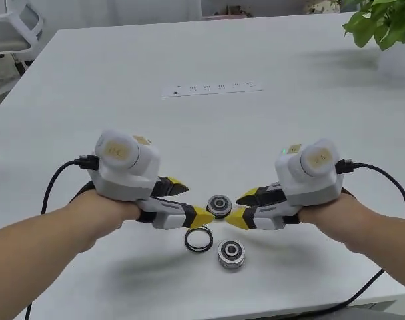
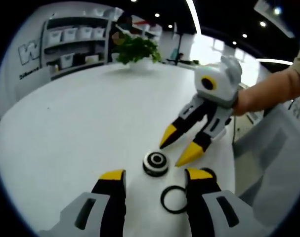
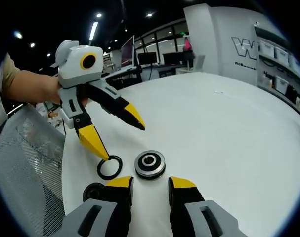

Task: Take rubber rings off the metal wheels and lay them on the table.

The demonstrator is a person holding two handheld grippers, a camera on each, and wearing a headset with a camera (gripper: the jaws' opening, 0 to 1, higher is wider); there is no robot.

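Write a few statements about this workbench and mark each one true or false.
1. A rubber ring lies loose on the table. True.
2. The left gripper is shut on the far wheel. False: its jaws are open, and that wheel sits ahead of them, ungripped.
3. A near wheel lies beside the rubber ring. True.
4. The plant stands between the grippers. False: it is at the table's far corner.

shiny metal wheel (image 1: 219, 205), matt black rubber ring (image 1: 199, 239), on a smooth matt white table (image 1: 189, 133)
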